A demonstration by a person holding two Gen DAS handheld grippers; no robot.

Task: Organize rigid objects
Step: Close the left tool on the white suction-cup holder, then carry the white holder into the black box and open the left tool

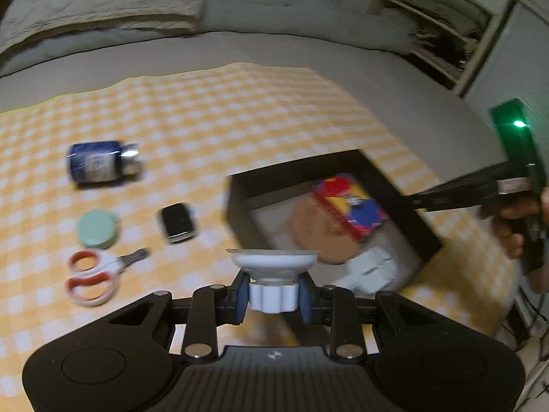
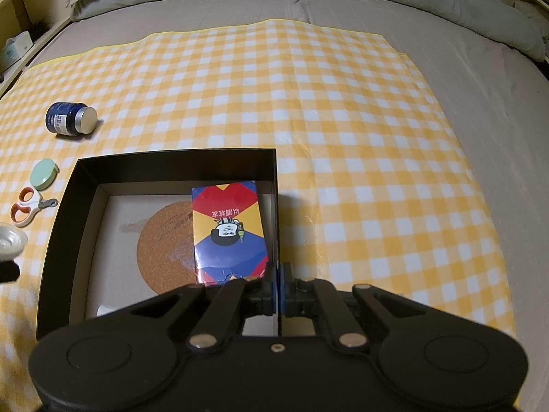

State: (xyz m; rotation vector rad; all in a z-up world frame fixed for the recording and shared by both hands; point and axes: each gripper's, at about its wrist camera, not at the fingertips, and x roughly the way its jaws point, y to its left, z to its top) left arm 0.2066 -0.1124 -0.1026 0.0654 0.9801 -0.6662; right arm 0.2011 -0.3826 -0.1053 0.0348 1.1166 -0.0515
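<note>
Risk: left gripper (image 1: 273,297) clamps only the knob of a white suction cup (image 1: 273,261), which may twist free above the box (image 2: 274,171) whose wall the right gripper (image 2: 278,292) pinches.

A yellow-and-white checked cloth (image 2: 343,120) lies on a grey bed (image 2: 480,68). Toward its near edge sits an open black cardboard box (image 2: 171,161). Inside it, a round cork coaster (image 2: 161,250) lies on the floor, and a red, yellow and blue card box (image 2: 228,230) rests partly on the coaster, against the box's right wall. Left of the box, toward the cloth's left edge, lie a dark blue jar with a silver lid (image 2: 70,119) on its side, nearer a pale green round tin (image 2: 44,174), then red-and-white handled scissors (image 2: 29,206).
</note>
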